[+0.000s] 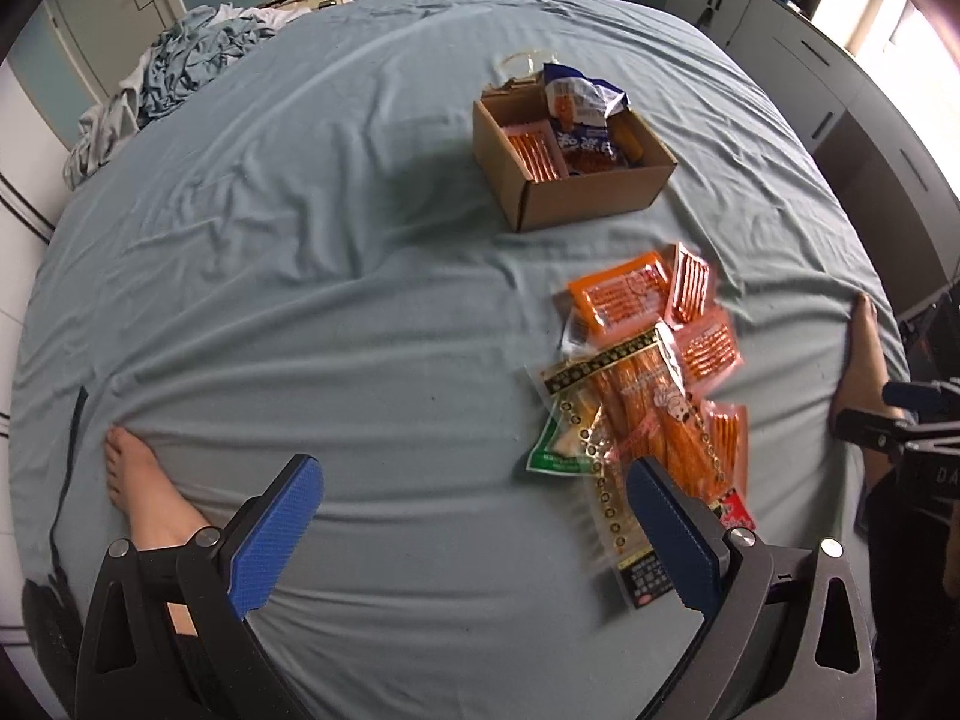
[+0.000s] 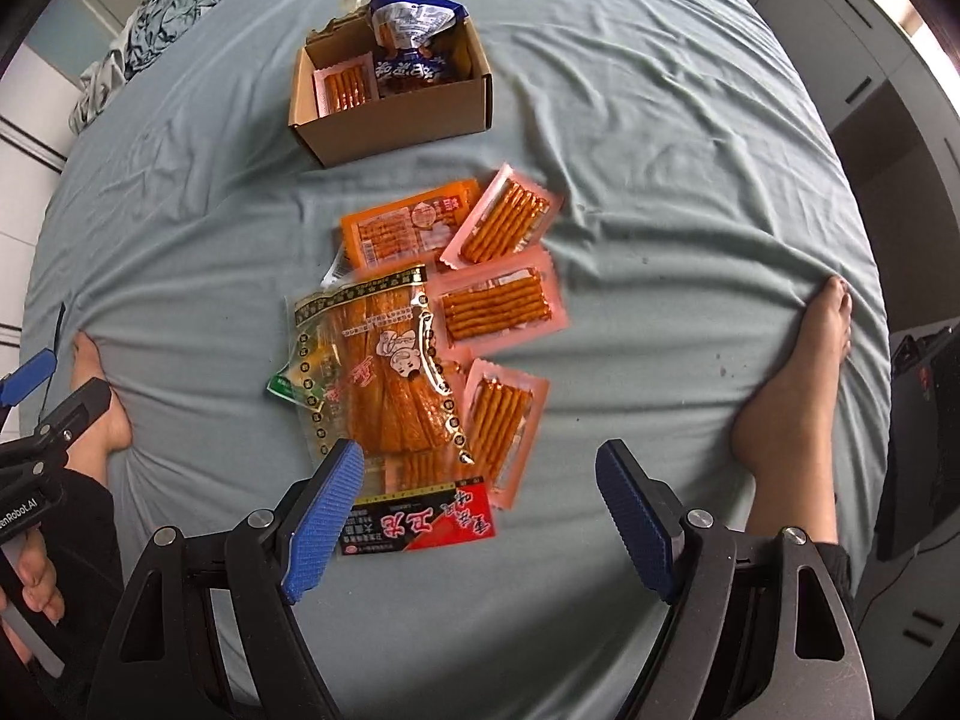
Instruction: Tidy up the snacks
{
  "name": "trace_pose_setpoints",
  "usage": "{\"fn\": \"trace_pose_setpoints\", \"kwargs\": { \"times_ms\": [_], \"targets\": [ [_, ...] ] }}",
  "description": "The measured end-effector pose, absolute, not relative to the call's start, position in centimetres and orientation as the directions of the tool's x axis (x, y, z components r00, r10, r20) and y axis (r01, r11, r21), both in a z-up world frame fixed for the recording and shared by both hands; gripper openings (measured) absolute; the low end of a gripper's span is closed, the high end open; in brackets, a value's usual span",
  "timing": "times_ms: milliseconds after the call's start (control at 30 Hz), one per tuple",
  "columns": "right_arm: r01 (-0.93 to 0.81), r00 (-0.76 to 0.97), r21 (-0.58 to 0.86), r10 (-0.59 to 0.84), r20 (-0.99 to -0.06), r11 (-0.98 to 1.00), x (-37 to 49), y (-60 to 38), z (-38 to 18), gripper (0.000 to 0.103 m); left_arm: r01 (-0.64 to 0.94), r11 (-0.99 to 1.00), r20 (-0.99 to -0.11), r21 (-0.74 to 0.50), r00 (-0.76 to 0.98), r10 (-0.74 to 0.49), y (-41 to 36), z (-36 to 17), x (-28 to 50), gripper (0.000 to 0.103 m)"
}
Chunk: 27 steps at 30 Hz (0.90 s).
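A pile of snack packets lies on the blue-grey bed sheet: a large clear packet of orange strips, an orange flat packet, and several pink packets of sticks. An open cardboard box holds a pink packet and a blue-white bag. My left gripper is open and empty, left of the pile. My right gripper is open and empty above the pile's near end.
The person's bare feet rest on the sheet at left and right. Crumpled bedding lies far left. Cabinets stand along the right wall.
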State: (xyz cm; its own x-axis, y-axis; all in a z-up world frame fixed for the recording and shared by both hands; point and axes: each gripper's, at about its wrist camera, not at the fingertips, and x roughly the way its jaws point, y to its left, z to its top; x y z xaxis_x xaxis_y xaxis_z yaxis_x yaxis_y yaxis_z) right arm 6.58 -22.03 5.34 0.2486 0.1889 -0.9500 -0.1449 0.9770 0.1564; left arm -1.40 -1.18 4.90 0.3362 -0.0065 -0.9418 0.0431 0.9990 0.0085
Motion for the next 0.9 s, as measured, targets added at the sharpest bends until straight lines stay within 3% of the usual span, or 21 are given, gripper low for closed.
{"fn": "trace_pose_setpoints", "kwargs": {
  "times_ms": [133,467,900],
  "targets": [
    [-0.134,0.248,0.157,0.187,-0.951,0.978,7.2,-22.0,5.0,0.079,0.095,0.995,-0.952,0.034,0.306,0.003,-2.1,3.7,-1.3,0.103],
    [-0.083,0.211,0.193,0.207,-0.955,0.978,7.9,-22.9,2.9,0.079,0.066,0.996,-0.945,-0.061,0.319,-0.079,-1.7,4.6,-0.4,0.103],
    [-0.076,0.202,0.185,0.197,-0.959,0.980,8.4,-22.9,2.6,0.079,0.078,0.997,-0.945,-0.028,0.323,-0.052,-1.8,4.6,-0.5,0.103]
  ]
}}
